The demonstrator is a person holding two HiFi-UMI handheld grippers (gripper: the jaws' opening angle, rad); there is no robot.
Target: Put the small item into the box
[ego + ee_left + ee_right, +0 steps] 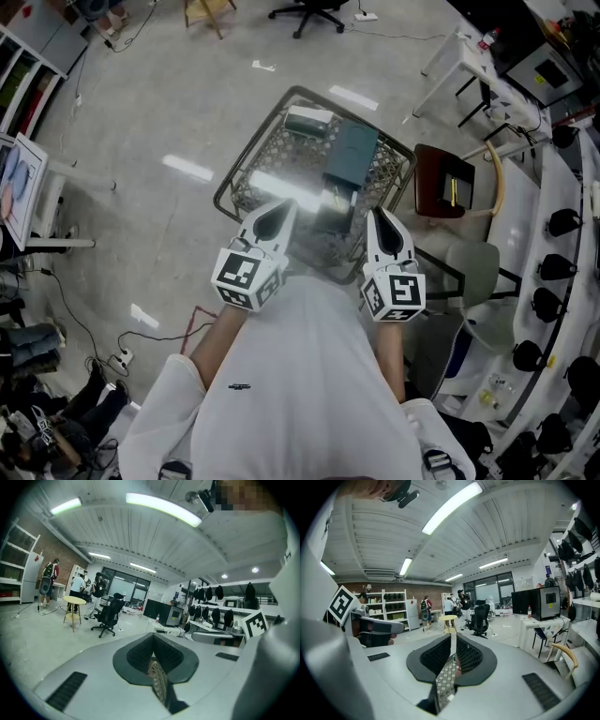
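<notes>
In the head view I stand over a low wire-mesh table (246, 155). On its far side lie a teal box (351, 155) and a pale flat item (308, 122). My left gripper (281, 214) and right gripper (380, 217) are held side by side over the table's near edge, short of both objects. In the left gripper view the left gripper (152, 641) has its jaws pressed together. The right gripper (453, 641) shows its jaws almost touching, with only a thin slit between them. I see nothing held in either. Both gripper views look out across the room.
A brown chair (443, 183) stands right of the table, and a pale chair (478, 272) is nearer me. A white bench with dark round objects (548, 305) runs along the right. Cables (150, 337) trail on the floor at left. People, a stool (73, 603) and an office chair (108, 613) are far off.
</notes>
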